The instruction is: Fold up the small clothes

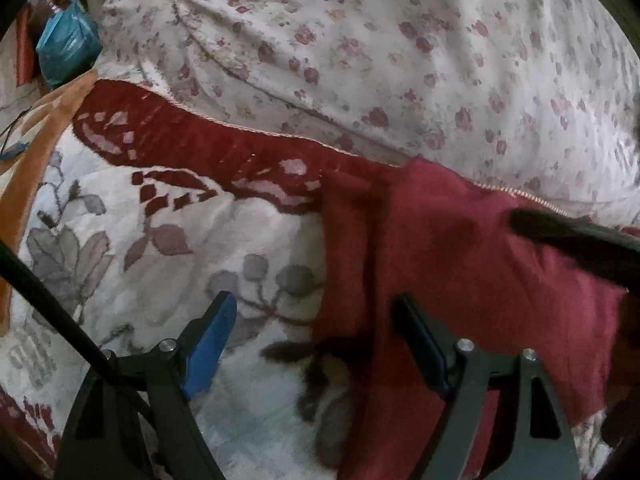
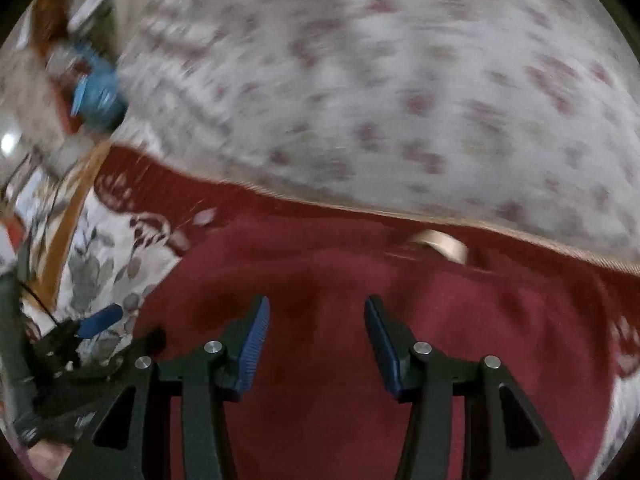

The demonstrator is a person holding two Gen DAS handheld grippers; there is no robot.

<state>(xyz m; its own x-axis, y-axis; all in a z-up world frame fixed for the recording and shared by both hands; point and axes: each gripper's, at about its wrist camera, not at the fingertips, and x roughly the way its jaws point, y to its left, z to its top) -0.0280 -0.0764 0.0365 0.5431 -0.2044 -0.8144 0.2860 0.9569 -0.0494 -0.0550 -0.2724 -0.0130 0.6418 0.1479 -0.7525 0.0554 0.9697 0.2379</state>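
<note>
A dark red garment (image 1: 460,264) lies flat on the bed cover. My left gripper (image 1: 318,322) hangs open over the garment's left edge, one blue pad above the cover and the other above the red cloth, gripping nothing. A dark, blurred finger (image 1: 568,240) of my right gripper reaches in from the right over the cloth. In the blurred right wrist view, my right gripper (image 2: 317,312) is open above the middle of the garment (image 2: 360,280), with nothing between its pads. A beige neck label (image 2: 440,246) shows at the garment's far edge. The left gripper (image 2: 128,330) sits at the left.
A white sheet with small red flowers (image 1: 400,40) bulges behind the garment. The bed cover (image 1: 152,232) is white with grey flowers and a dark red border. A blue bag (image 1: 64,44) and orange cloth (image 1: 36,152) lie far left. A black cable (image 1: 40,292) crosses the lower left.
</note>
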